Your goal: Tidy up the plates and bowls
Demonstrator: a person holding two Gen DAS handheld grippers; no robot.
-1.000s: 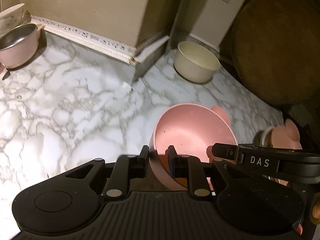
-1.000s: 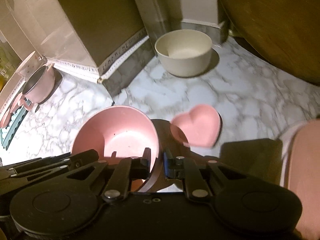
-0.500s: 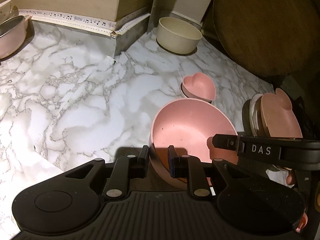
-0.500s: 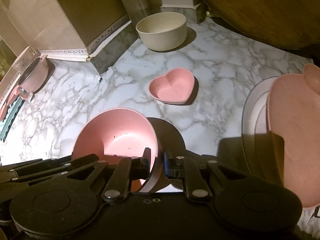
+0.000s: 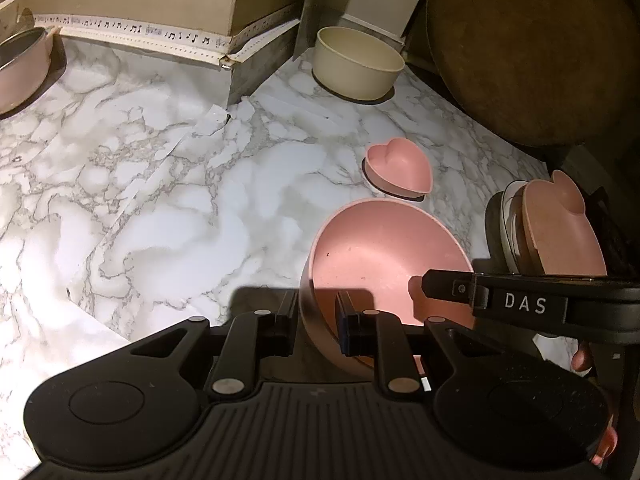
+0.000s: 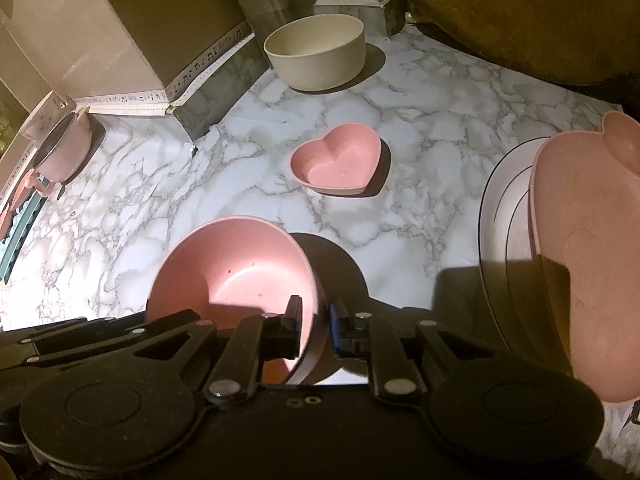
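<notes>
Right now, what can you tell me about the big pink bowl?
The big pink bowl is round, deep, matte like plastic and empty but for dark specks. It sits tilted on the marble counter, near the heart-shaped dish. The left gripper pinches one rim; the right gripper's jaws, straddling the opposite rim, are opening.

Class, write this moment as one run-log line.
left gripper: shut on pink bowl rim | right gripper: opening, rim between | bowl: on marble counter

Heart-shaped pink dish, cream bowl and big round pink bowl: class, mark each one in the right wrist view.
Heart-shaped pink dish (image 6: 334, 162), right wrist view, on its inner floor.
Cream bowl (image 6: 320, 62), right wrist view, on its outer wall.
Round pink bowl (image 6: 240, 276), right wrist view, on its inner floor.
</notes>
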